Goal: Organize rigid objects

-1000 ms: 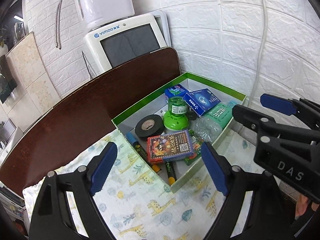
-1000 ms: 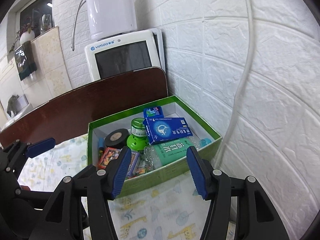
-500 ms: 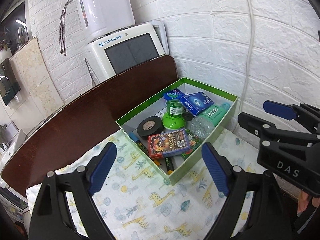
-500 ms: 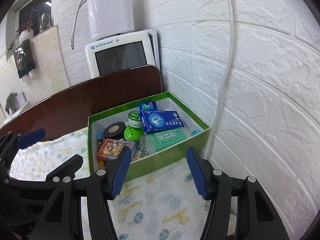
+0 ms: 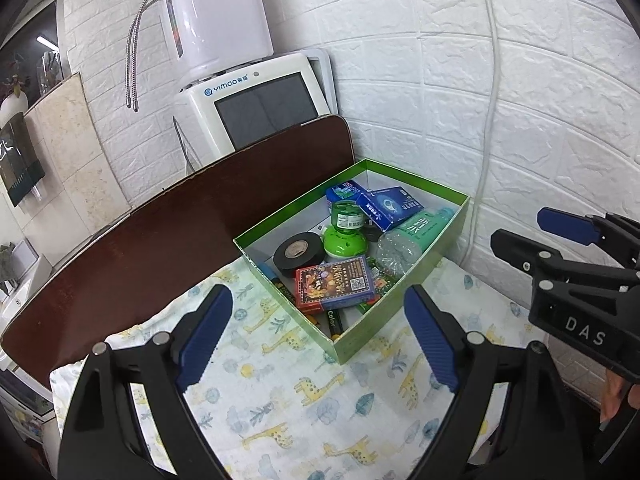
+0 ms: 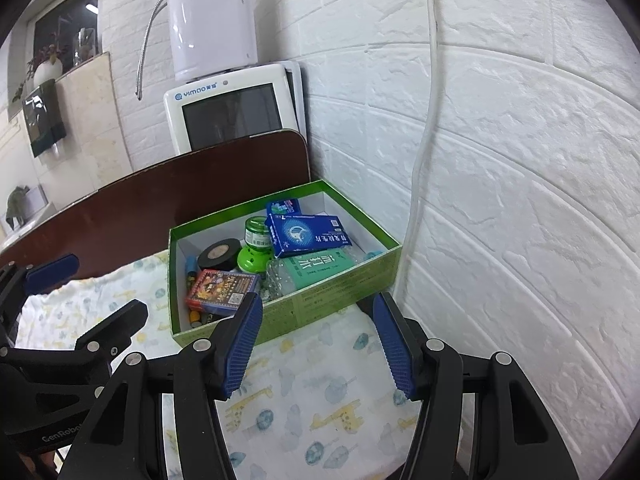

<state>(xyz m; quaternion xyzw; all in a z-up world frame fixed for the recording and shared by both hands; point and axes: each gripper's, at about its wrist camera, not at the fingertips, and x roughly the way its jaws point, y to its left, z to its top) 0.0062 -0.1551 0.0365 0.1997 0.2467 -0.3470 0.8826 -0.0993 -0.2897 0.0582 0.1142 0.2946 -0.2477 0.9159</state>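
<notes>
A green open box point(image 5: 402, 292) point(image 6: 340, 292) stands on a giraffe-print cloth point(image 5: 280, 392) in the wall corner. It holds a black tape roll point(image 5: 299, 253), a red card box point(image 5: 335, 285), a green jar on a lime base point(image 5: 345, 232), a blue box point(image 5: 390, 206), a crushed plastic bottle point(image 5: 408, 236) and markers point(image 5: 334, 322). My left gripper point(image 5: 318, 336) is open and empty, well short of the box. My right gripper point(image 6: 318, 344) is open and empty, in front of the box's near wall; it also shows at the right of the left wrist view point(image 5: 560, 240).
A dark brown board point(image 5: 160, 232) stands behind the cloth and box. A white Yimao appliance point(image 5: 256, 108) with a screen sits behind it. A white brick wall point(image 6: 500, 160) with a thin white cable point(image 6: 424, 140) closes off the right side.
Both grippers have drawn back from the box, which now looks smaller and farther away, with more cloth showing in front. Both stay open and empty.
</notes>
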